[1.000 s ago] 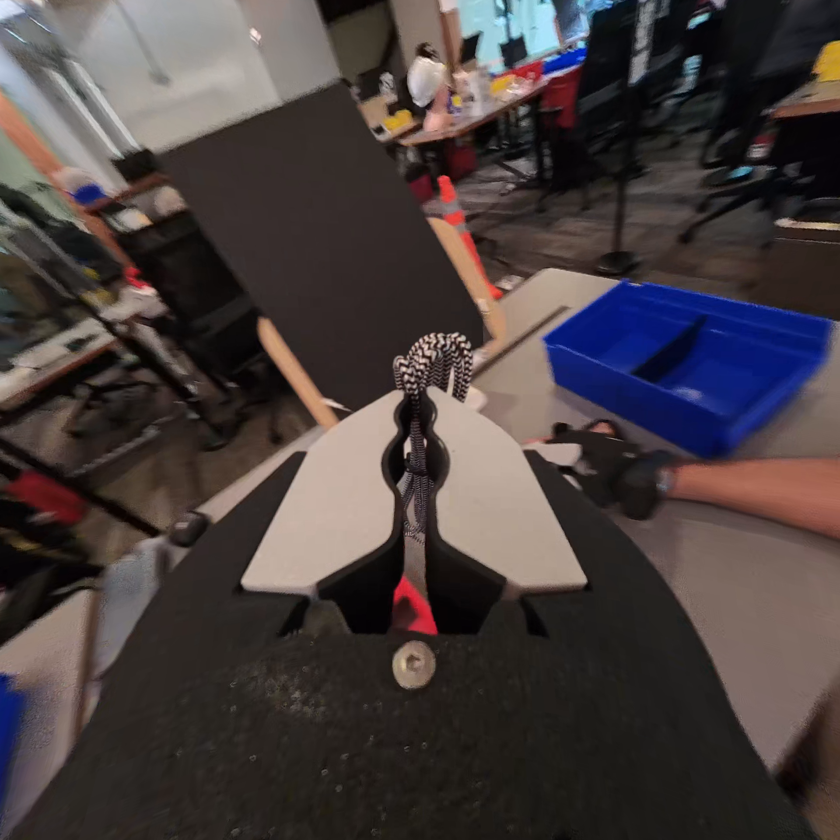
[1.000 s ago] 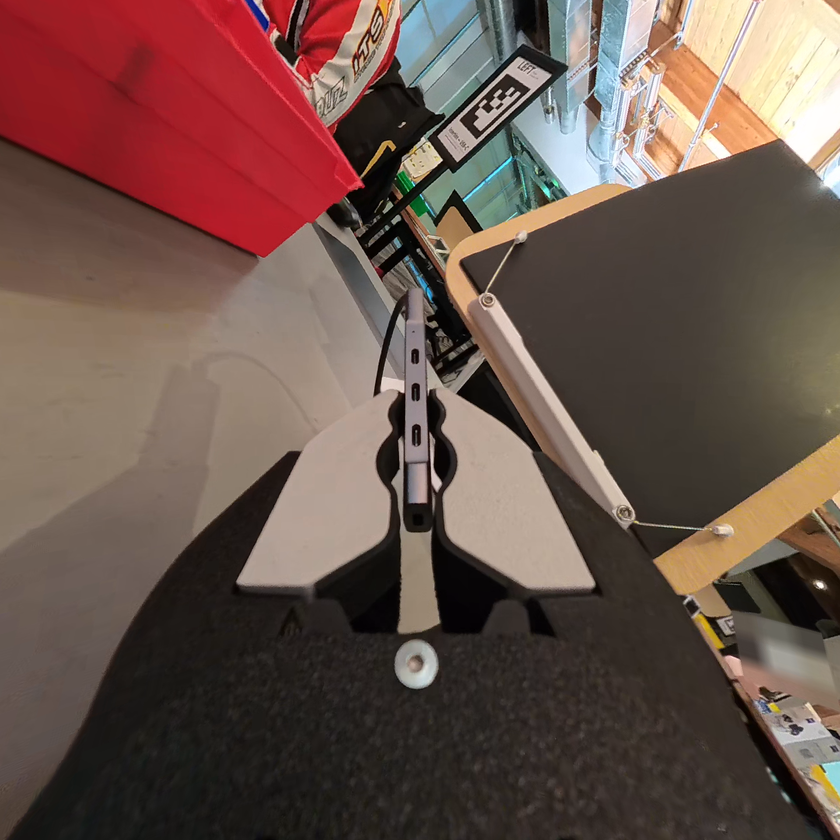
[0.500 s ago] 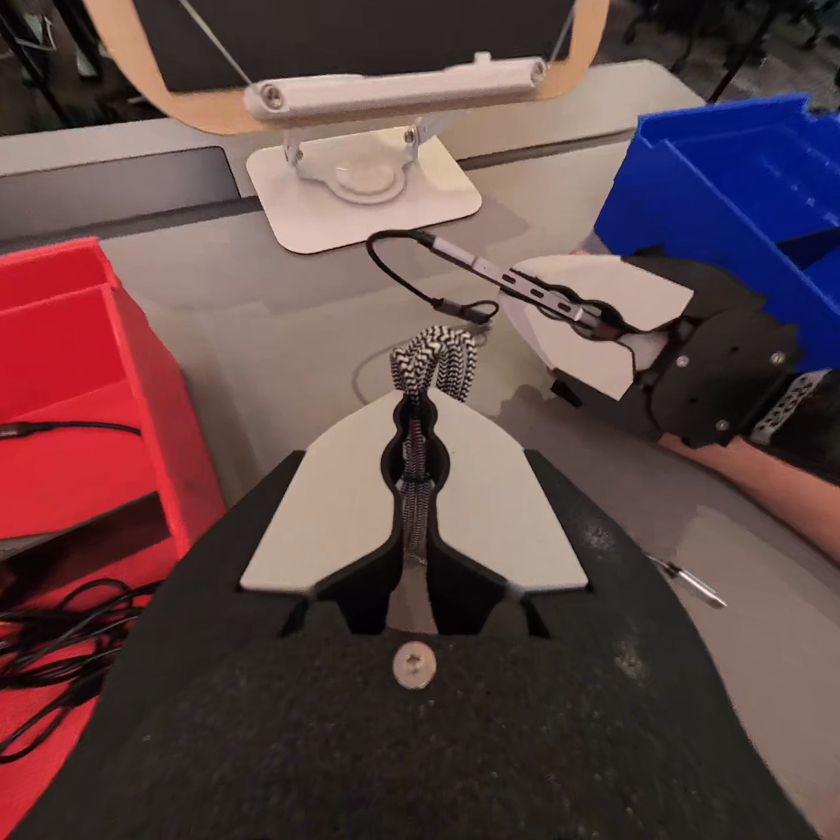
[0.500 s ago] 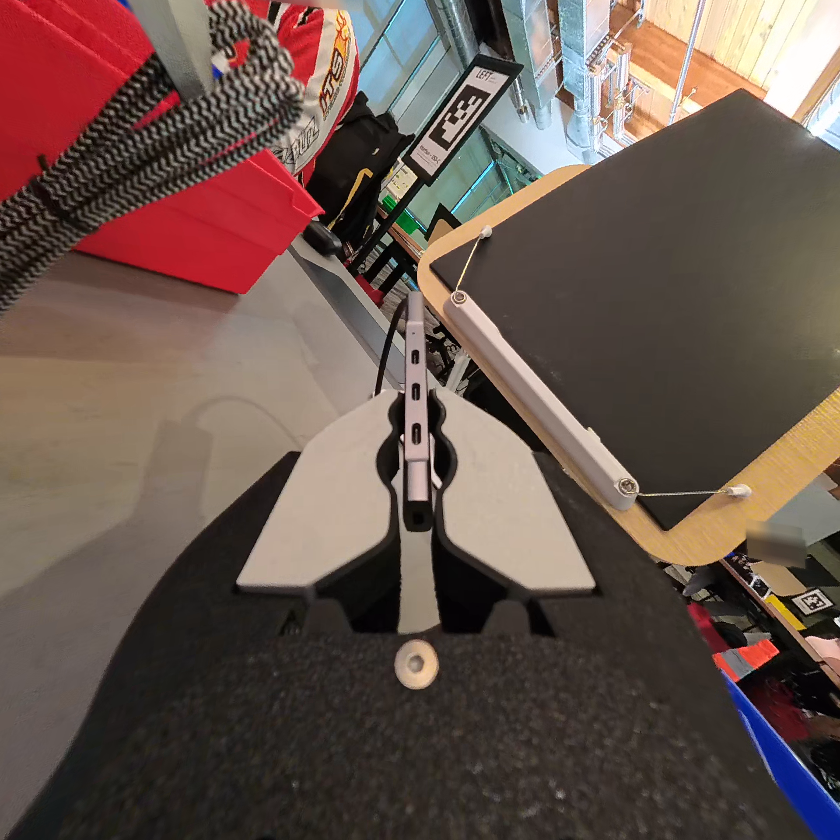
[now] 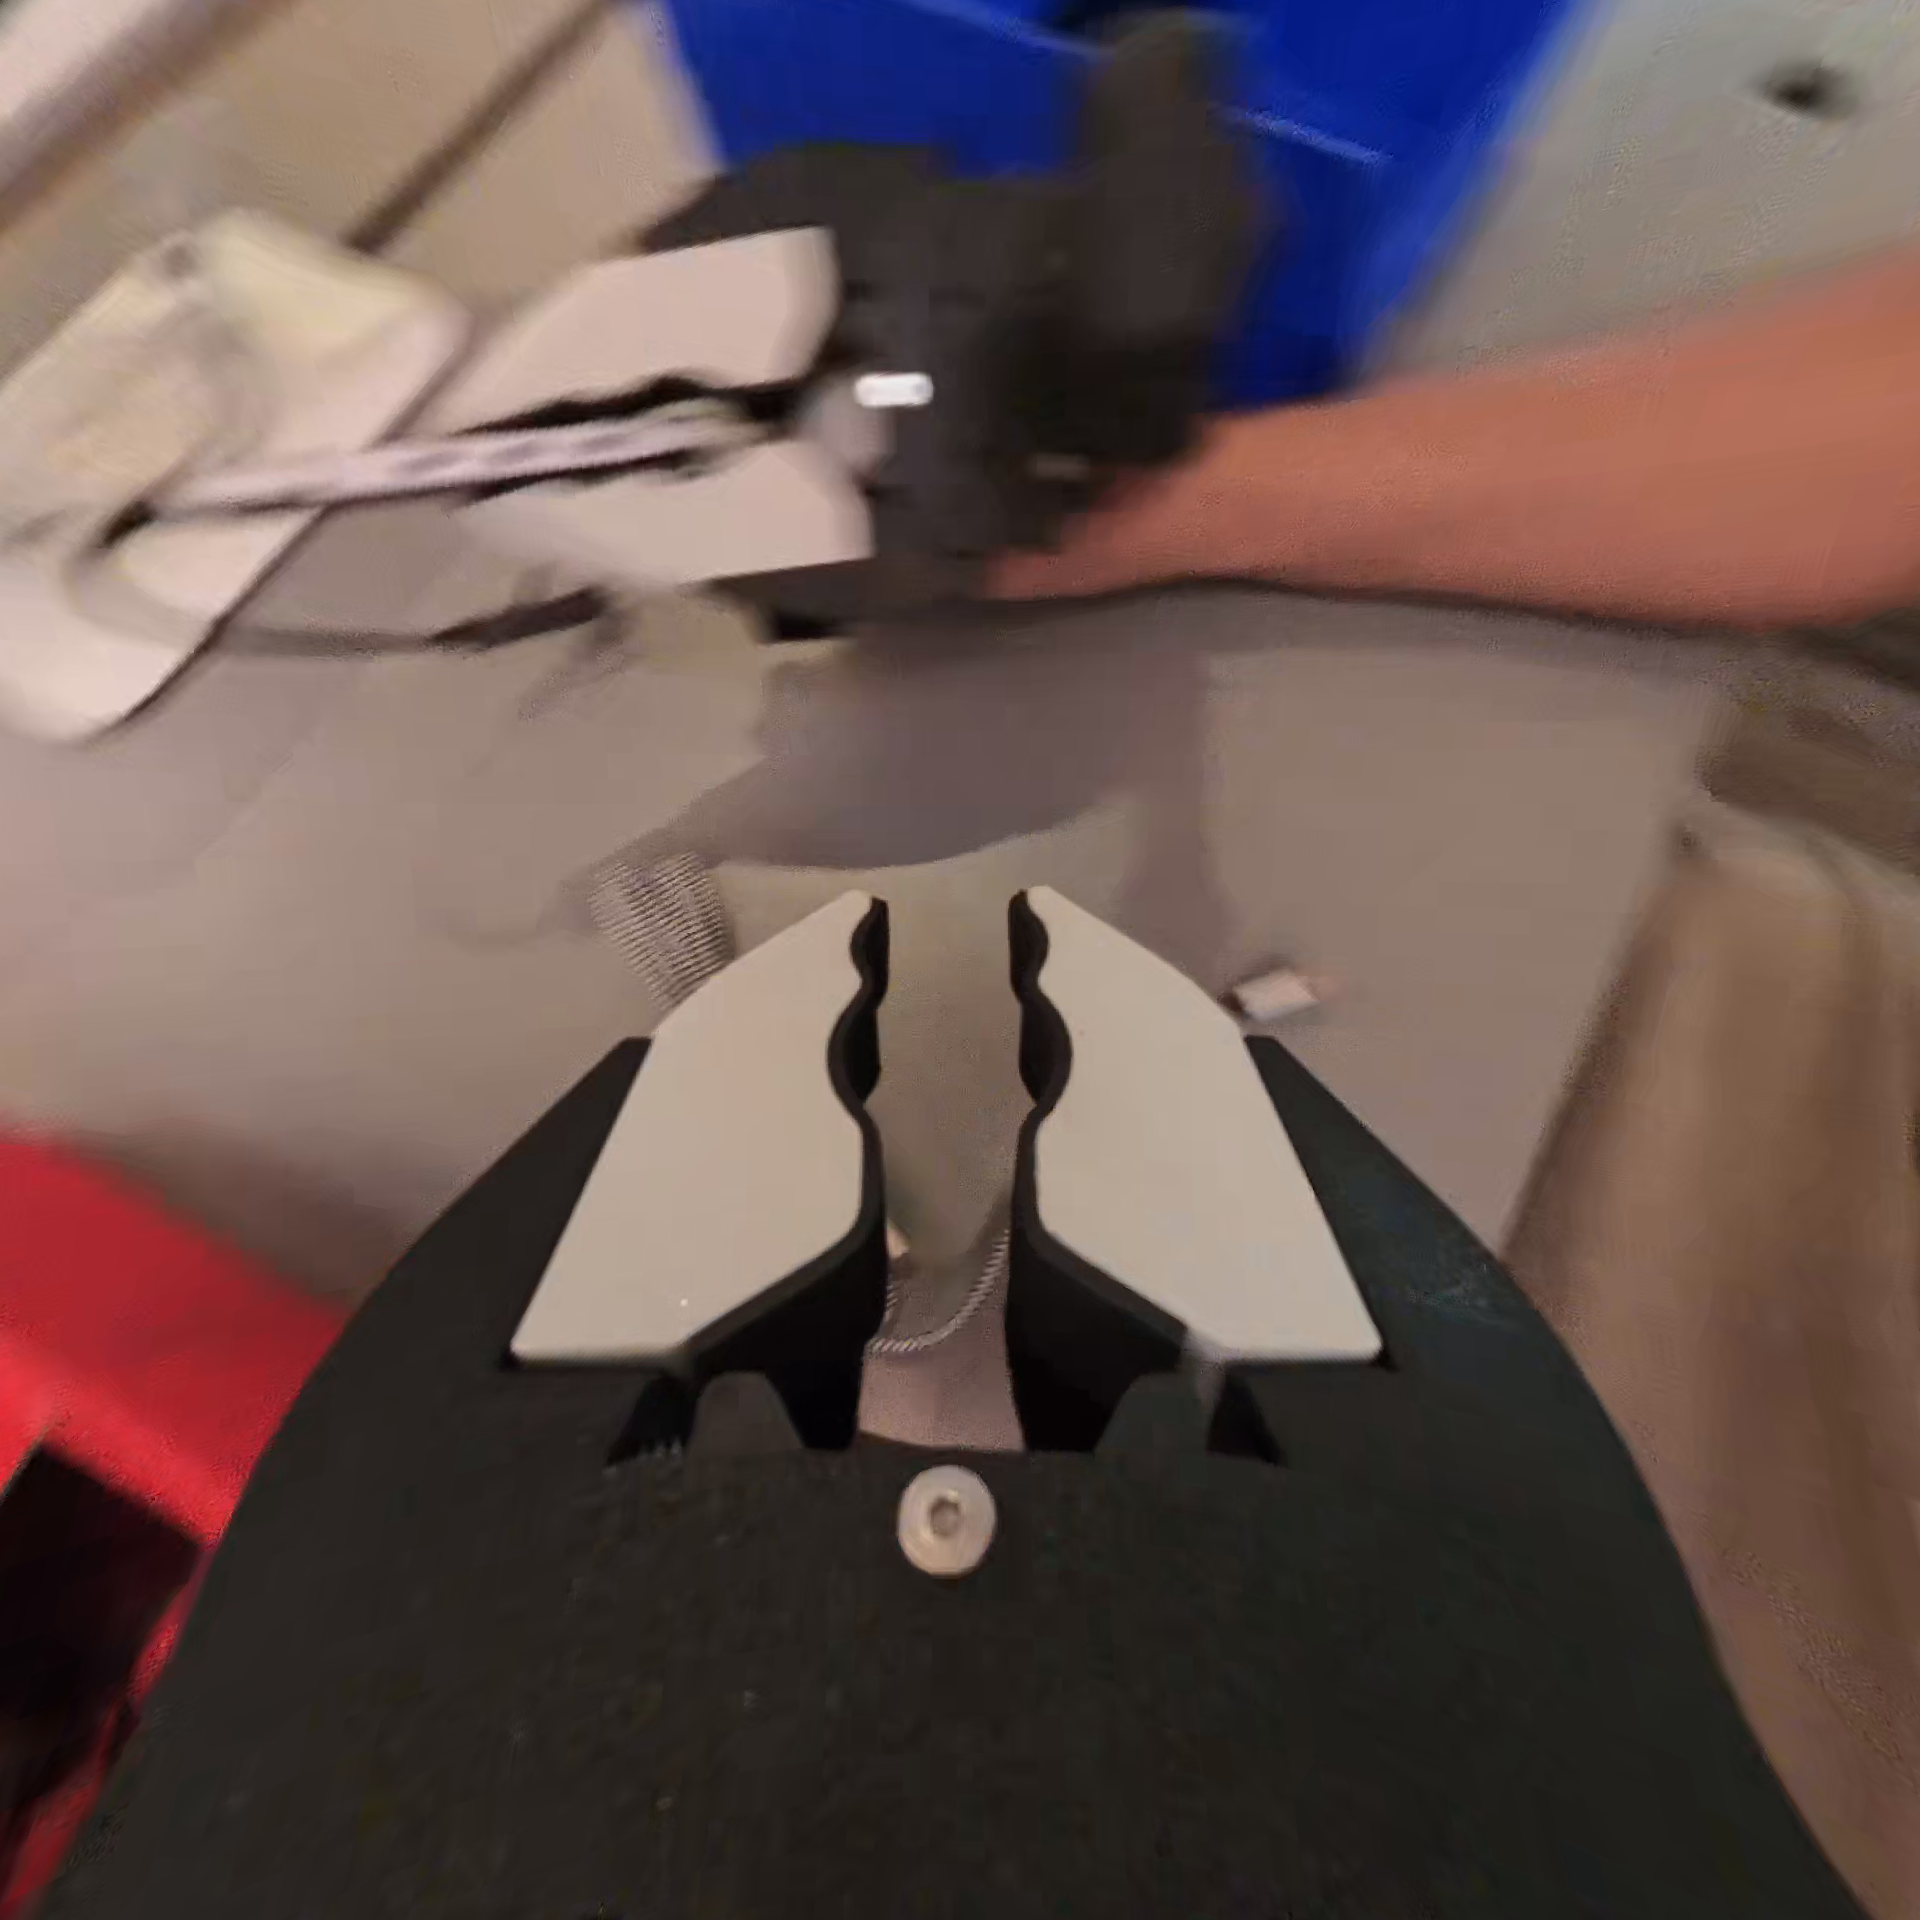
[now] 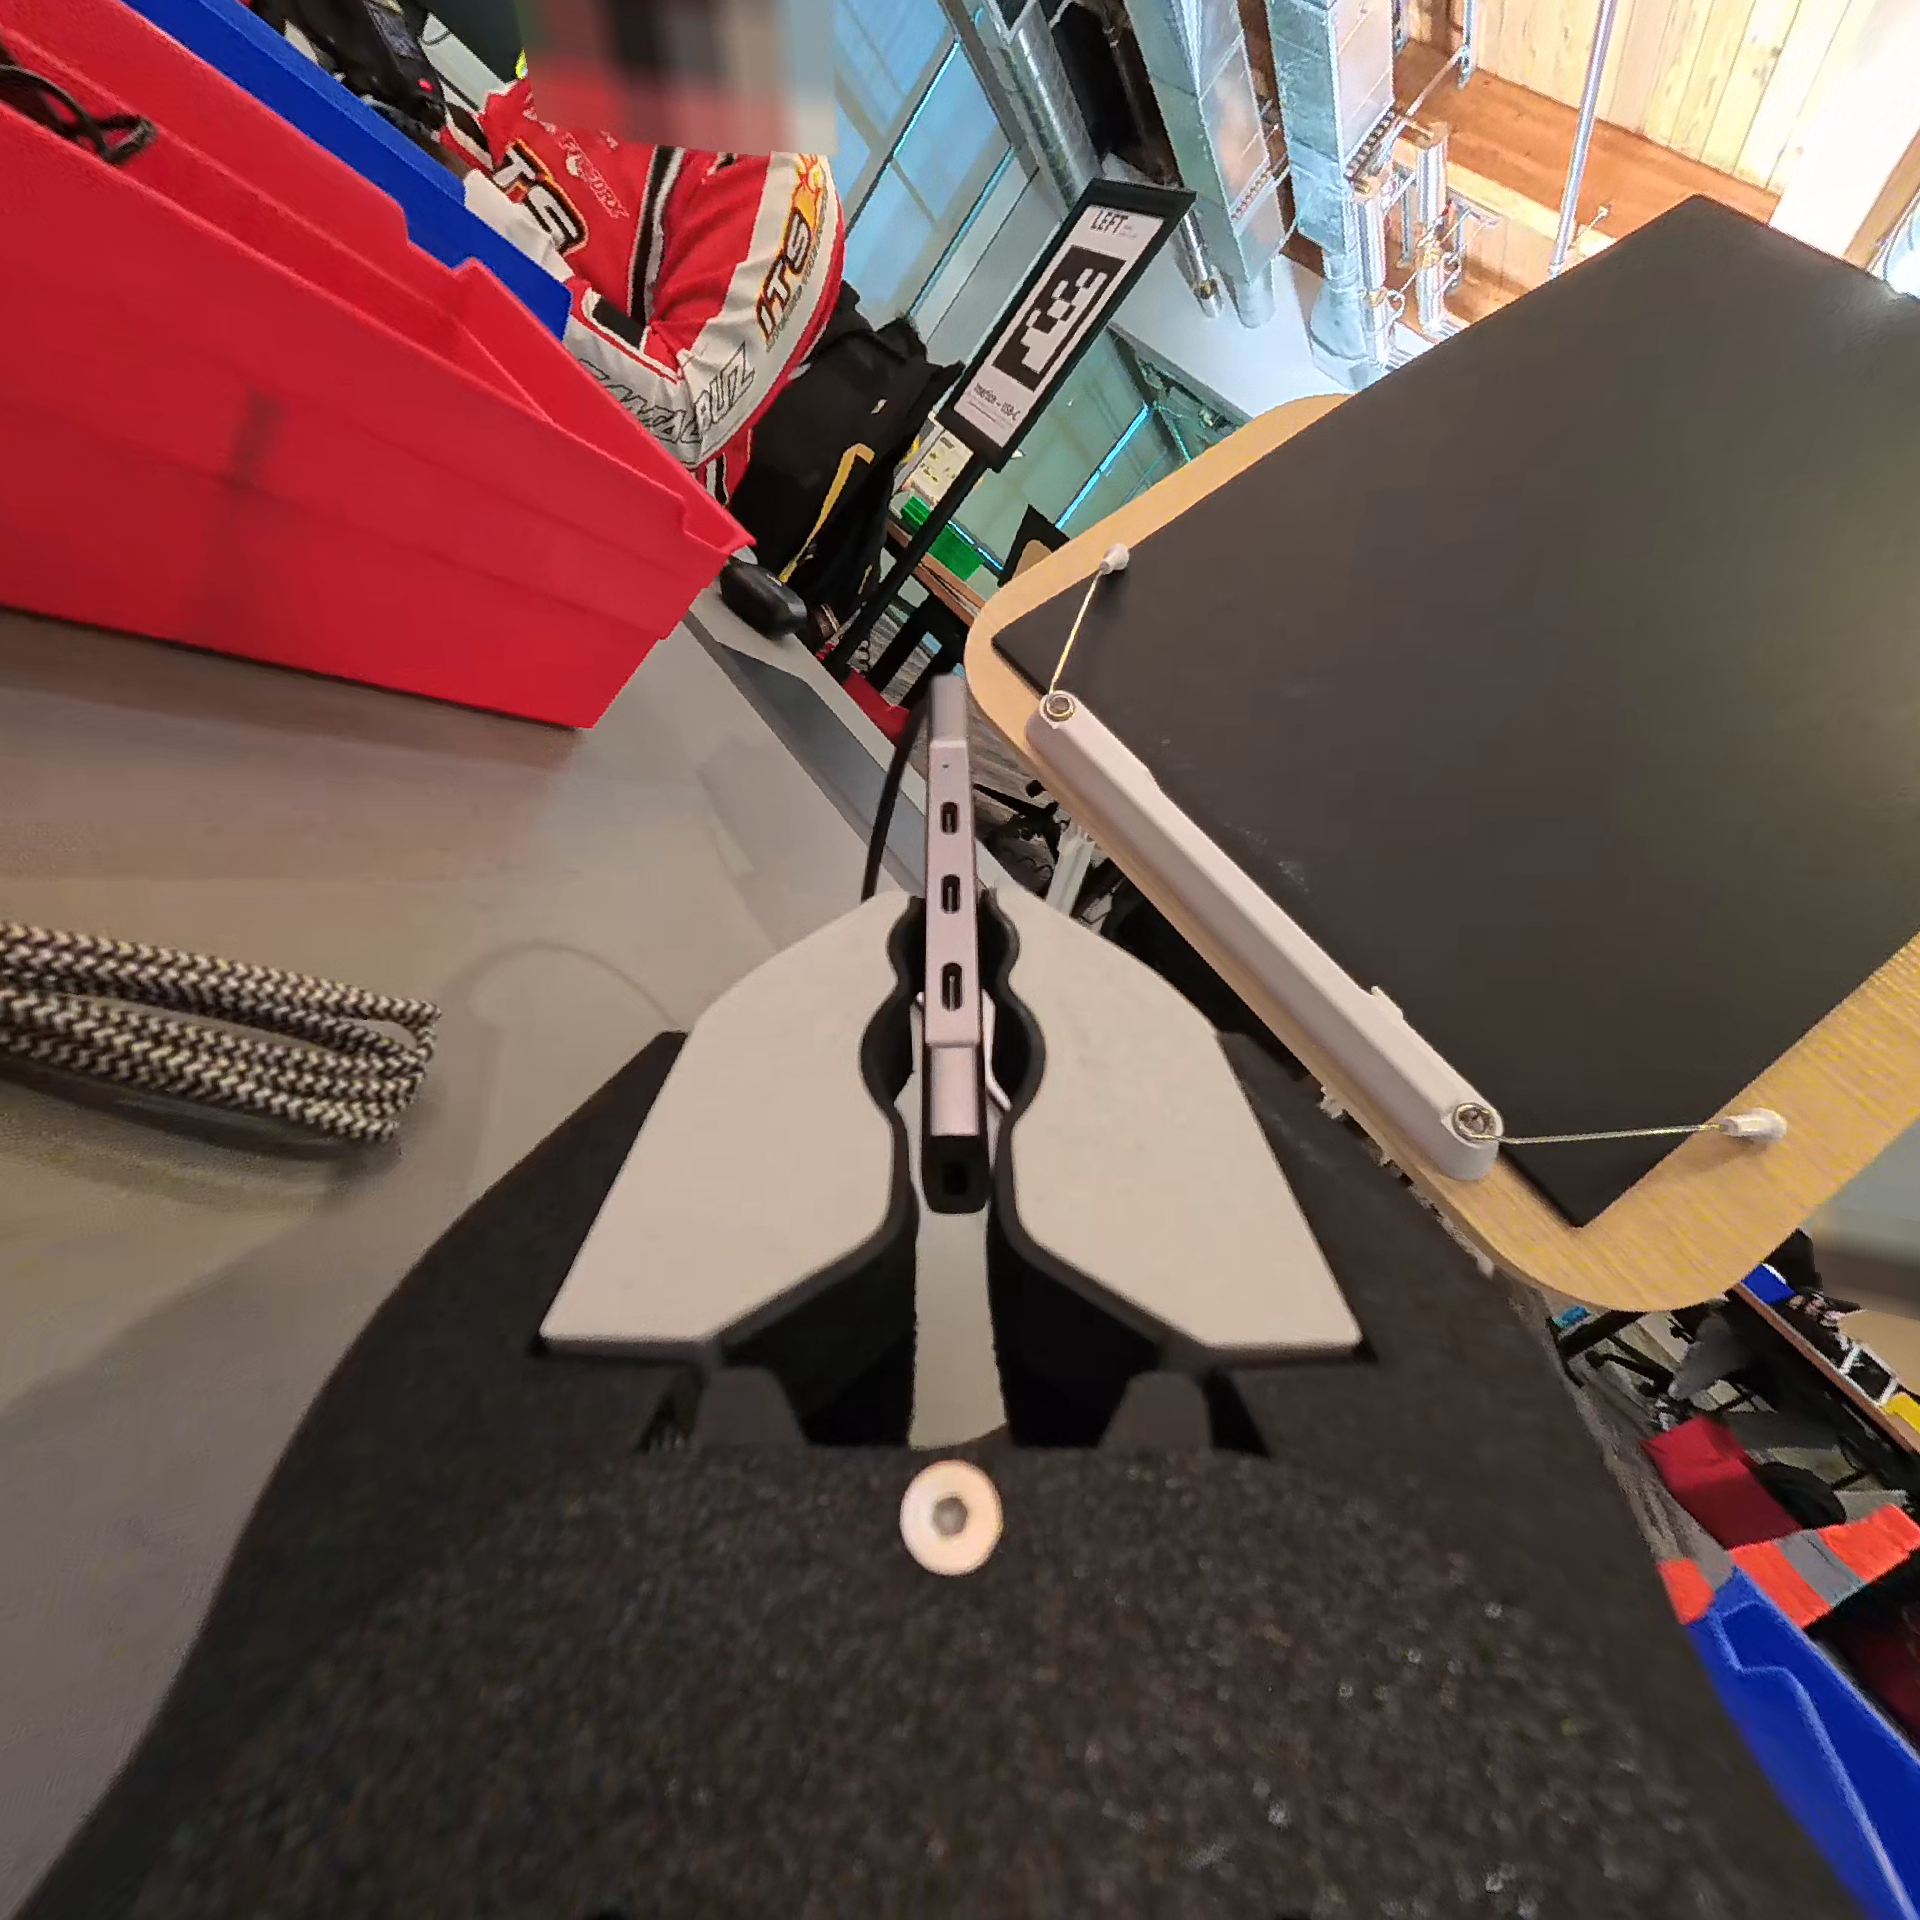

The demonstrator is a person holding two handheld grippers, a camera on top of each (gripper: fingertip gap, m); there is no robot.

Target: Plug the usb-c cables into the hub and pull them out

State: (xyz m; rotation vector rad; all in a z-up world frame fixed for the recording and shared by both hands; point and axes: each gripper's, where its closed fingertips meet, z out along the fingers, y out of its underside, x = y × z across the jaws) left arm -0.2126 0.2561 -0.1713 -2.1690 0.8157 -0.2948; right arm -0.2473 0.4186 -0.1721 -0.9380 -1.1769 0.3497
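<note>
The left gripper (image 5: 948,914) is parted narrowly and holds nothing. The right gripper (image 6: 951,914) is clamped on the grey USB-C hub (image 6: 951,935), ports facing up. The braided black-and-white cable (image 6: 208,1049) lies coiled on the grey table (image 6: 312,831), left of the hub.

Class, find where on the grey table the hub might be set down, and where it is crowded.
Bare table lies between the red bin and the braided cable, ahead of the right gripper holding the hub. Crowded: around the cable bundle.
</note>
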